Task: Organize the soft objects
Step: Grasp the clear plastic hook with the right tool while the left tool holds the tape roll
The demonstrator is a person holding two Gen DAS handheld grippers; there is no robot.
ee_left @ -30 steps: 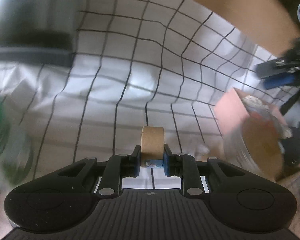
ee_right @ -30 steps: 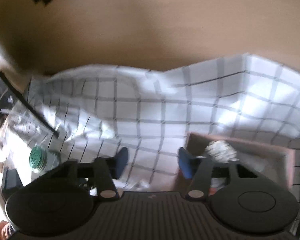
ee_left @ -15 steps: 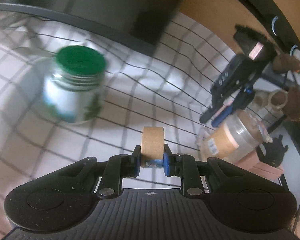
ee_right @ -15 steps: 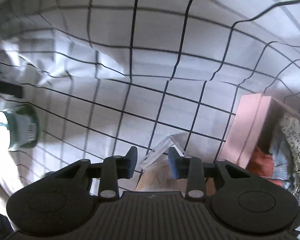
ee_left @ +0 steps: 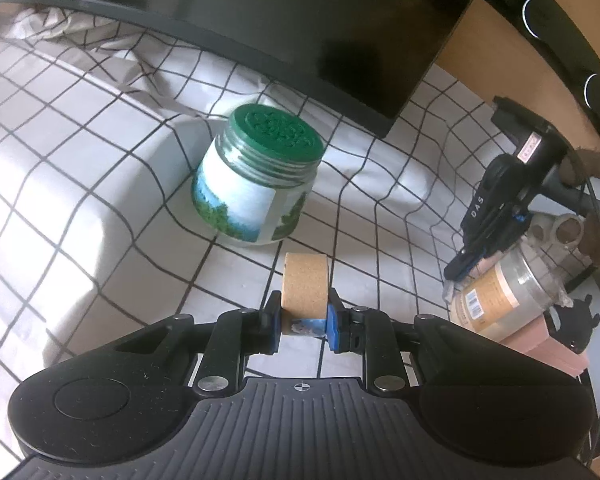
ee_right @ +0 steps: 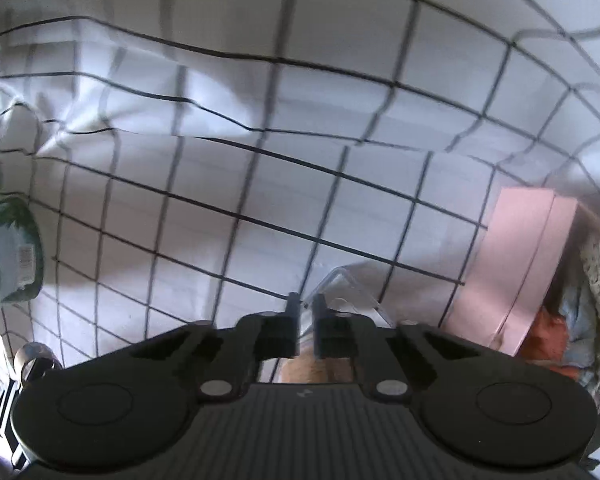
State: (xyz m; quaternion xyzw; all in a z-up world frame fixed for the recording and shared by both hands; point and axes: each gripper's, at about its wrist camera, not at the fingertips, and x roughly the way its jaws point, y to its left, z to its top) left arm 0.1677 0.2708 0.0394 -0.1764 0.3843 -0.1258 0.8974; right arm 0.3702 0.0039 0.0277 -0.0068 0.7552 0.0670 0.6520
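Note:
My left gripper (ee_left: 304, 320) is shut on a short brown cork-like roll (ee_left: 306, 284), held upright between the blue pads above the checked cloth. A green-lidded jar (ee_left: 260, 184) stands just beyond it. My right gripper (ee_right: 306, 308) points down, its jaws closing to shut on the top edge of a clear plastic packet (ee_right: 348, 292) with tan contents. The left wrist view shows that gripper (ee_left: 458, 270) pinching the packet (ee_left: 500, 292) at the right. A pink box (ee_right: 512, 264) beside it holds crumpled fabric pieces (ee_right: 580, 320).
A white cloth with black grid lines (ee_left: 80, 160) covers the surface in loose folds. A dark monitor (ee_left: 300, 20) stands behind the jar. The jar (ee_right: 8, 264) sits at the left edge of the right wrist view. Small grey items (ee_left: 560, 232) lie behind the packet.
The left wrist view swung from bare cloth to the jar, the roll still held. The right gripper tipped down over the packet and its jaws closed on the plastic.

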